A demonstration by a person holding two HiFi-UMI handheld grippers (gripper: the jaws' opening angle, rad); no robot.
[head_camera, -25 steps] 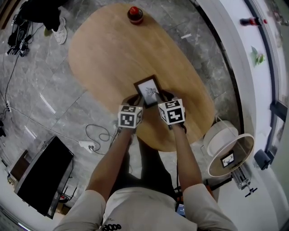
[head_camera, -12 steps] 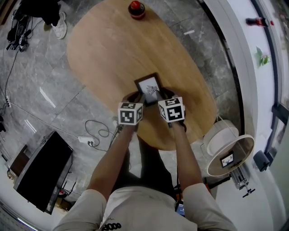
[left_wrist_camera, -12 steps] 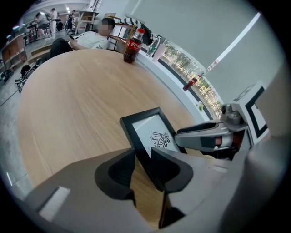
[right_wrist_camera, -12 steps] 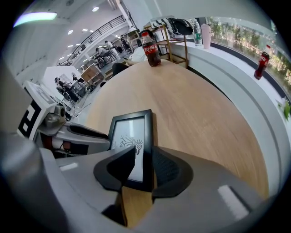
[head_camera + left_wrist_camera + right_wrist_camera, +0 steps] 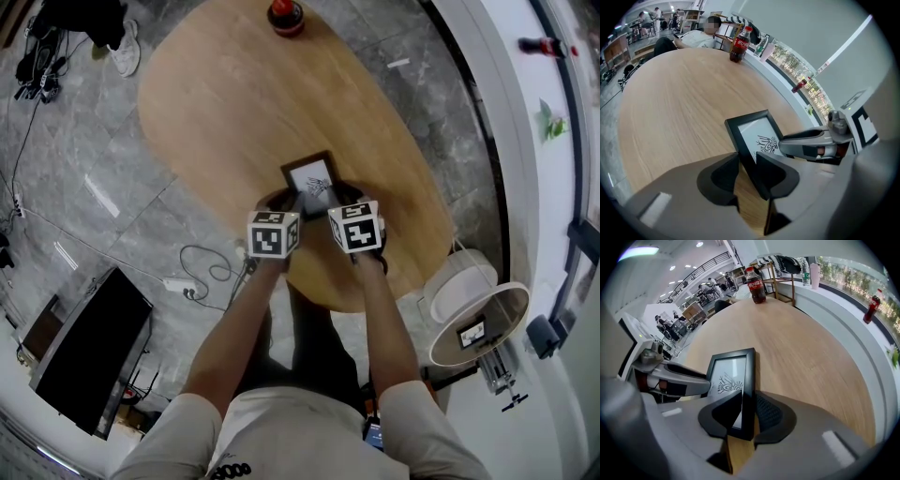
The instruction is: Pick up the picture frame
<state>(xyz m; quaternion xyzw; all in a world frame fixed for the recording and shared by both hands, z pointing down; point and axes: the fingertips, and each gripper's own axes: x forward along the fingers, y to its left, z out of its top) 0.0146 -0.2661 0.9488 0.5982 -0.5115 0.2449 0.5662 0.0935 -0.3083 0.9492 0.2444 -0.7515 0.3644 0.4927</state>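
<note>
An oval wooden desk (image 5: 234,103) is seen from above, set on a grey stone floor (image 5: 75,159). The picture frame (image 5: 310,177) is found toward the near end of the desk, about midway between its left and right edges. It is black-railed, with a white sheet that bears a small dark drawing, and it appears to lie flat on the wood.

The left gripper (image 5: 284,202) is held at the frame's near left side and is pointed steeply down. In the left gripper view the frame's left rail is seen between the jaws. The jaws have just been opening and are spread wide. A strip of bare wood is shown between the left jaw and the rail, so nothing is gripped by them.

The right gripper (image 5: 337,199) is held at the frame's near right side, just beside the left one, and is likewise tipped down. In the right gripper view the frame's right rail is seen between the jaws. These have just been closing, and the rail is pinched between both pads with no gap visible on either side.

A cola bottle (image 5: 285,15) with a red cap is stood at the far end of the desk, well apart from the frame. A white power strip (image 5: 178,283) with its cable is laid on the floor to the left. A round white side table (image 5: 478,323) is placed to the near right.
</note>
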